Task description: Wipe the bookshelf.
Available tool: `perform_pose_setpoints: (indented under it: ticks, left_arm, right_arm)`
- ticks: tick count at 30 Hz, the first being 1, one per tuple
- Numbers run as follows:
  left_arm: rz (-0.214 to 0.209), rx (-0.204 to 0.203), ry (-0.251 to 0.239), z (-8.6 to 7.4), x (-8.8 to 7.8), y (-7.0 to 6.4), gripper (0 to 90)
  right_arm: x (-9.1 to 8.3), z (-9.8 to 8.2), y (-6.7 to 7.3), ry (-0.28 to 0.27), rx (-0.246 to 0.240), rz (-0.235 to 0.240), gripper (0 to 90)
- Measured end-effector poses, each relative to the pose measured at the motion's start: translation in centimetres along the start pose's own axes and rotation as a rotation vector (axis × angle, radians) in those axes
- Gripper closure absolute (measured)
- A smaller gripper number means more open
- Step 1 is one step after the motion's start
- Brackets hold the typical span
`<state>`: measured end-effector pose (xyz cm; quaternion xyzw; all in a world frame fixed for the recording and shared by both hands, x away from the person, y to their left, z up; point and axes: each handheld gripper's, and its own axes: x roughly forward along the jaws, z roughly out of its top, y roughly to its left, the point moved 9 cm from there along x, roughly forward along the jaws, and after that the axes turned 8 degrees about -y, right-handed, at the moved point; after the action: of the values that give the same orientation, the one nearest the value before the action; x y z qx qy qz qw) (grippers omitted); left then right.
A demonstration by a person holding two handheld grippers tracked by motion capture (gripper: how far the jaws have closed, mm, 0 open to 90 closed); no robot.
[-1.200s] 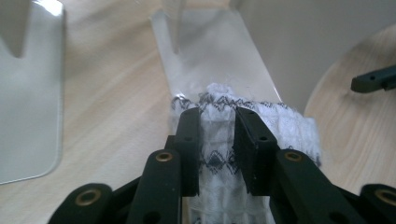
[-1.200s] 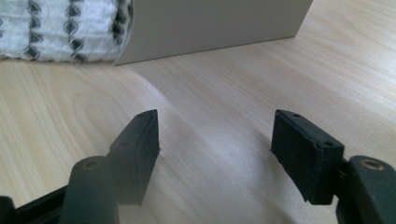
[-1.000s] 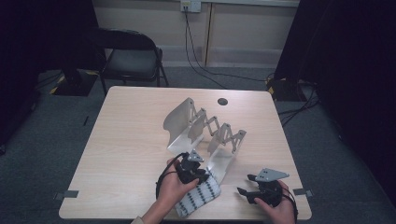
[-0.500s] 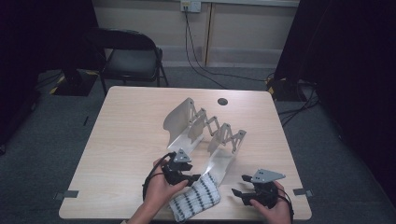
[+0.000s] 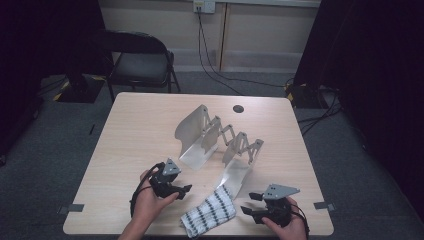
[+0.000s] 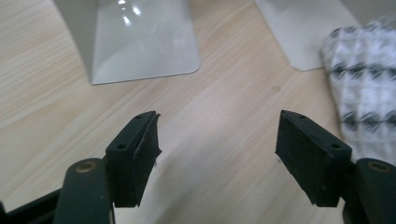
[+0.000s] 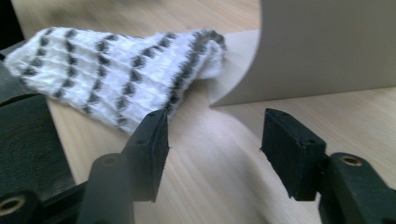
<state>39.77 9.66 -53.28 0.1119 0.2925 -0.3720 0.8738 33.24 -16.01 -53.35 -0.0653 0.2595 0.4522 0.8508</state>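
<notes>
A white cloth with black stripes (image 5: 209, 212) lies flat near the table's front edge, its far end resting on a foot plate of the folding metal rack (image 5: 215, 137). My left gripper (image 5: 182, 192) sits just left of the cloth. Its jaws have just been opening and now stand open over bare wood (image 6: 218, 123), with the cloth (image 6: 364, 93) off to their right. My right gripper (image 5: 248, 202) is just right of the cloth. Its jaws have just been closing a little but remain open with nothing between them (image 7: 215, 119); the cloth (image 7: 116, 74) lies beyond its left jaw.
The rack's curved metal plates (image 6: 140, 37) (image 7: 327, 46) stand close ahead of both grippers. A dark round grommet (image 5: 238, 108) sits at the table's far side. A black folding chair (image 5: 140, 62) stands behind the wooden table (image 5: 135, 135).
My left gripper has let go of the cloth and drawn away to the left. The cloth has settled flat on the table. My right gripper has edged slightly left toward the cloth.
</notes>
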Motion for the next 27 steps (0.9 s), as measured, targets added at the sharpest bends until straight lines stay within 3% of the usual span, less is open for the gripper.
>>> perform_pose_setpoints:
  ticks: [4,5,7,10,13,18,27]
  left_arm:
    - [0.038,-0.013,-0.009,-0.4,-0.2,1.1,28.9]
    - [0.044,0.006,0.0,-0.5,-0.3,1.4,28.3]
    - [0.051,-0.007,-0.009,-0.6,-0.3,1.6,28.1]
    - [0.06,0.01,0.0,-0.9,-0.4,2.0,28.0]
    - [0.069,0.007,0.005,-1.2,-0.5,2.3,27.9]
    - [0.08,-0.005,0.01,-1.6,-0.5,2.8,27.5]
    - [0.127,-0.012,0.022,-2.2,-0.8,3.8,27.5]
  right_arm:
    - [0.4,-0.2,0.5,0.013,0.006,0.028,45.1]
    - [0.5,-0.2,0.8,0.012,0.001,0.039,46.2]
    - [0.5,0.1,1.0,-0.004,-0.005,0.044,46.7]
    - [0.8,0.1,1.3,-0.01,0.0,0.053,47.6]
    - [1.4,-0.4,1.7,0.018,-0.024,0.055,48.8]
    - [2.1,-0.4,1.7,0.021,-0.045,0.048,50.7]
    - [3.2,-0.9,2.4,0.045,-0.08,0.077,68.8]
